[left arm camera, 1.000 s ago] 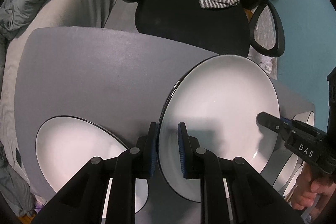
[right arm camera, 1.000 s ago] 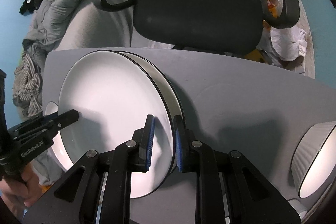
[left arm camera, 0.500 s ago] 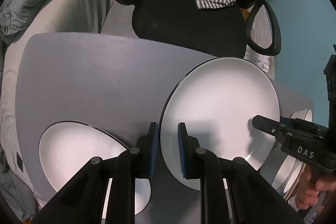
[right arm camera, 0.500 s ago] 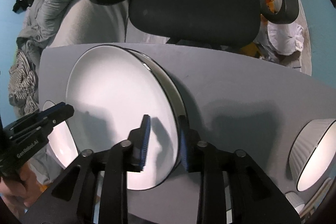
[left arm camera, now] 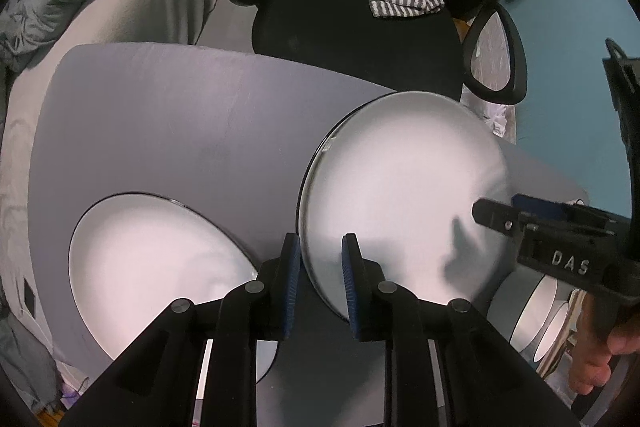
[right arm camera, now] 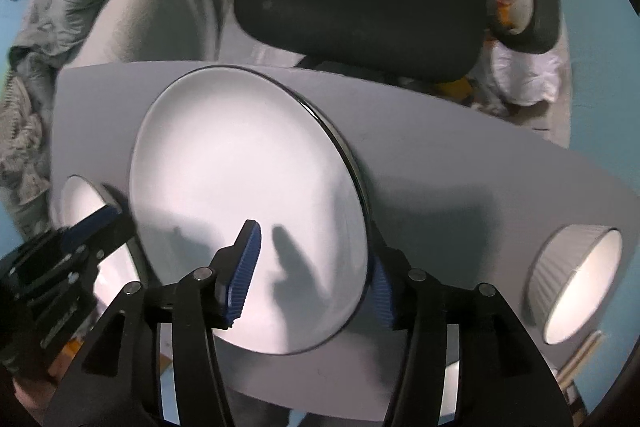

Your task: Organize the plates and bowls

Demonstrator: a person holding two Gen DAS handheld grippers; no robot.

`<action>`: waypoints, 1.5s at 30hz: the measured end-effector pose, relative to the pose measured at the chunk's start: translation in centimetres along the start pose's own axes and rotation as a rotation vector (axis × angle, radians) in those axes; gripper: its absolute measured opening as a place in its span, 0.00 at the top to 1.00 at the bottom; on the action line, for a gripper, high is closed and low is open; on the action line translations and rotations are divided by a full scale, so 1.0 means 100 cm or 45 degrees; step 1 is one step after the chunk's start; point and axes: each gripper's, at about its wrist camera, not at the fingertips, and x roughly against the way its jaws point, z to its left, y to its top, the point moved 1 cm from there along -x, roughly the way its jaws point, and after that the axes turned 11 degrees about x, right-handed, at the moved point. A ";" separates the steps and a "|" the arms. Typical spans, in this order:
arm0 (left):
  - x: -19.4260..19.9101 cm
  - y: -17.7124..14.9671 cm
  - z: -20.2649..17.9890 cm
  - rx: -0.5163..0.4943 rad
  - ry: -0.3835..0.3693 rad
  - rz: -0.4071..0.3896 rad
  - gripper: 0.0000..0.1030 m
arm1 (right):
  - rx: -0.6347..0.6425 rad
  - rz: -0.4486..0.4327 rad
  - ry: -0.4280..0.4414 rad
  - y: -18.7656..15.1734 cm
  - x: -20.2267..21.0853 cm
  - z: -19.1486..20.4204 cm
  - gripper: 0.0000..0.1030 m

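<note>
At the lower left of the left wrist view a second plate [left arm camera: 160,267] lies flat on the grey bench [left arm camera: 180,115]. Right of it, the left gripper [left arm camera: 320,279] keeps its fingers pinched on the near rim of the big white plate [left arm camera: 400,211], which is tilted up off the bench at centre right. The right gripper [right arm camera: 316,275] has just let go: half a second ago its fingers were closer together on the plate's other edge; now they stand wide, one on each side of the rim. The left gripper alone seems to carry it. A ribbed bowl [right arm camera: 576,279] waits at the right edge.
</note>
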 end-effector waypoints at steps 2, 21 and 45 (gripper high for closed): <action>0.003 -0.003 0.001 0.006 -0.006 -0.006 0.80 | 0.009 -0.018 0.023 0.001 0.004 0.002 0.43; 0.068 -0.035 0.034 0.098 0.020 -0.196 0.43 | 0.246 -0.199 -0.155 -0.017 0.053 0.053 0.33; 0.102 -0.062 0.120 0.313 0.056 -0.281 0.27 | 0.465 -0.327 -0.137 -0.019 0.089 0.132 0.33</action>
